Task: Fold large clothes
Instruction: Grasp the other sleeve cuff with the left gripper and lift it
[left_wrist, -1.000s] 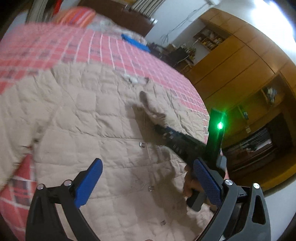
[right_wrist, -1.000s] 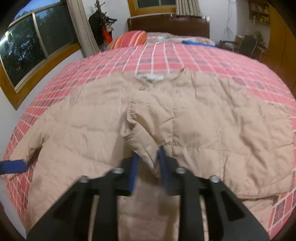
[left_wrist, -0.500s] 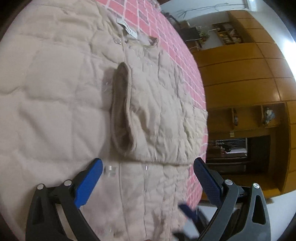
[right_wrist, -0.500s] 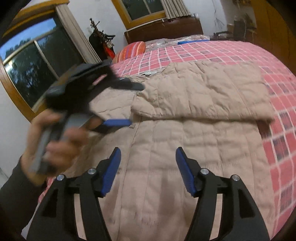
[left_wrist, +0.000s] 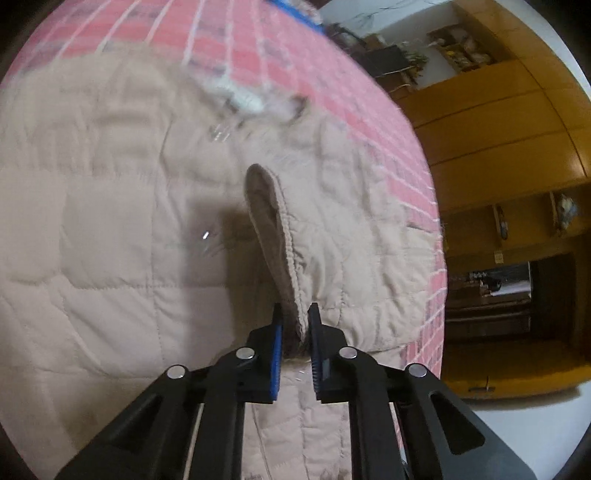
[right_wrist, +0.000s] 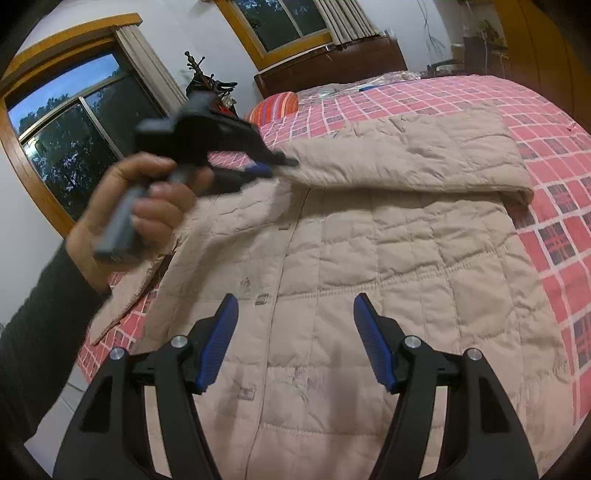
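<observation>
A beige quilted jacket (right_wrist: 369, 258) lies spread on a bed with a red checked cover (right_wrist: 554, 147). One sleeve (right_wrist: 406, 155) is folded across its chest. My left gripper (left_wrist: 295, 321) is shut on that sleeve's cuff (left_wrist: 273, 229), which stands up as a ridge between the blue pads. In the right wrist view the same left gripper (right_wrist: 273, 164), held in a hand (right_wrist: 147, 206), pinches the cuff at the jacket's middle. My right gripper (right_wrist: 293, 325) hovers open over the jacket's lower front, nothing between its fingers.
Wooden wardrobes (left_wrist: 498, 129) line the wall beyond the bed's far side. A striped pillow (right_wrist: 273, 105) and a dark headboard (right_wrist: 332, 74) sit at the bed's top. Windows (right_wrist: 74, 147) are on the left wall. White floor (left_wrist: 517, 424) shows by the bed edge.
The right gripper let go of the sleeve cuff and drew back, open. The left gripper moved in over the jacket and closed on the cuff.
</observation>
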